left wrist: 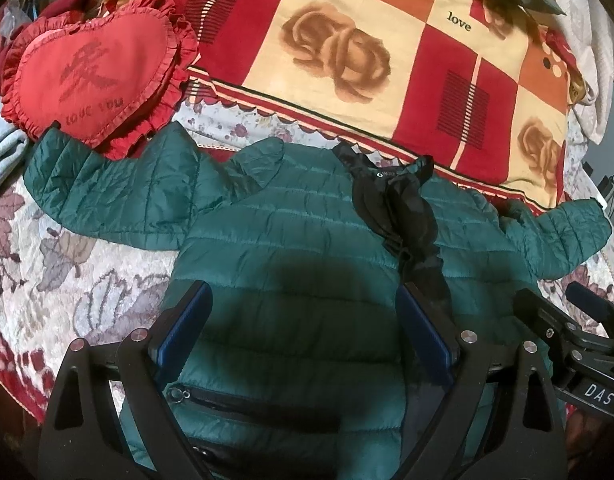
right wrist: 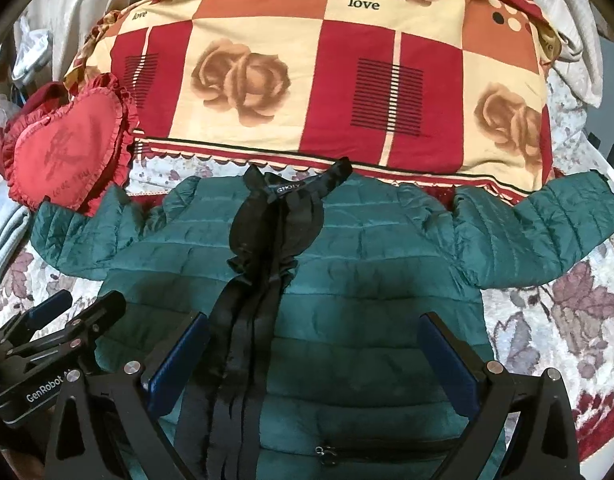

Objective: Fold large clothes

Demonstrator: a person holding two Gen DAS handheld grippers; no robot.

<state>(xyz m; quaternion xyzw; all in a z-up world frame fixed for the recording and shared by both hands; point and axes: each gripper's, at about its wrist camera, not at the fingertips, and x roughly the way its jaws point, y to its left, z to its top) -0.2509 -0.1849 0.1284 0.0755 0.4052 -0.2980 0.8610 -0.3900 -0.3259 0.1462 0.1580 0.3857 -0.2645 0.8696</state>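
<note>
Green jacket (right wrist: 347, 272) lies flat on the bed, front up, sleeves spread, collar toward the checked quilt (right wrist: 327, 80). Folding not begun. Left hand-held gripper (left wrist: 303, 332) and right hand-held gripper (right wrist: 315, 356) hover wide open, empty. Next: grab a sleeve.

Floral bedspread (right wrist: 567, 320) under a checked rose quilt (right wrist: 331, 80) (heart cushion (right wrist: 63, 148) beside it)

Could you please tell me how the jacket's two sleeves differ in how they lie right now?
The left quilted green sleeve has its cuff against the red heart-shaped ruffled cushion; the right quilted green sleeve has its cuff near the checked rose-print quilt. The left one looks more crumpled. Both spread outward, unfolded, from the green puffer jacket.
</note>
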